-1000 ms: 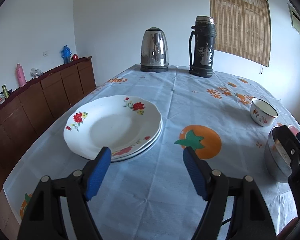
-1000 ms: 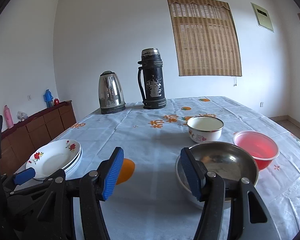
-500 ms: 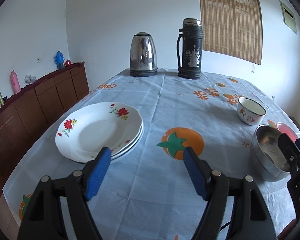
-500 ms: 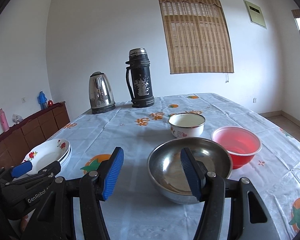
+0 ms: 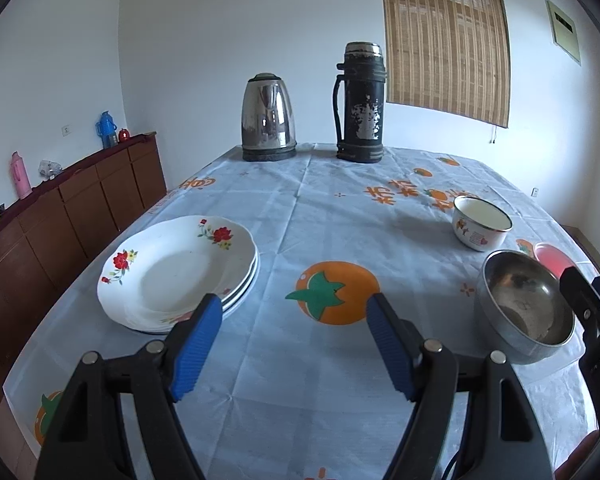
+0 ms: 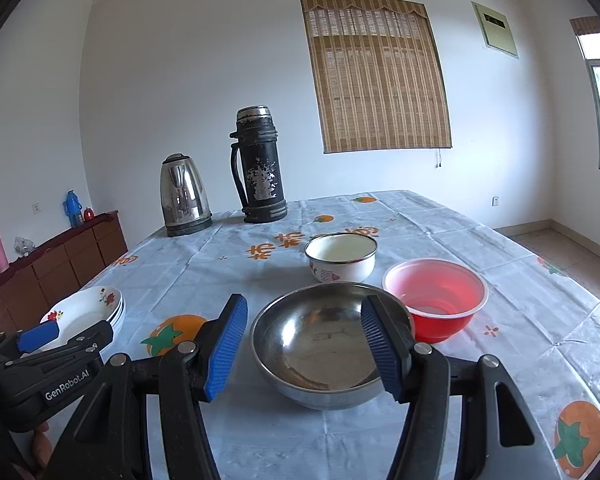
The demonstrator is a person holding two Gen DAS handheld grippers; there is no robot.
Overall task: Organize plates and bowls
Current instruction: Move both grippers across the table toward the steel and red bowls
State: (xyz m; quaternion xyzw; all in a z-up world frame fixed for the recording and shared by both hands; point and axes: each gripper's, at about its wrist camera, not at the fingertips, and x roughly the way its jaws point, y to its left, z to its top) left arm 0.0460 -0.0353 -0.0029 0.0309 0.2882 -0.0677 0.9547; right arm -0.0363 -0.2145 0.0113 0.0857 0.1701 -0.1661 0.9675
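Your right tongs (image 6: 304,354), spread and empty, face the steel bowl (image 6: 328,344) lying directly ahead between their pads, nearer than your left tongs (image 5: 294,346), likewise released, with the stacked floral plates (image 5: 178,268) ahead-left.

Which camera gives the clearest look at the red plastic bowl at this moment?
The right wrist view: the red plastic bowl shows whole, rim and inside, beside the steel bowl. In the left wrist view only a sliver of it shows at the right edge, behind the steel bowl and the right gripper.
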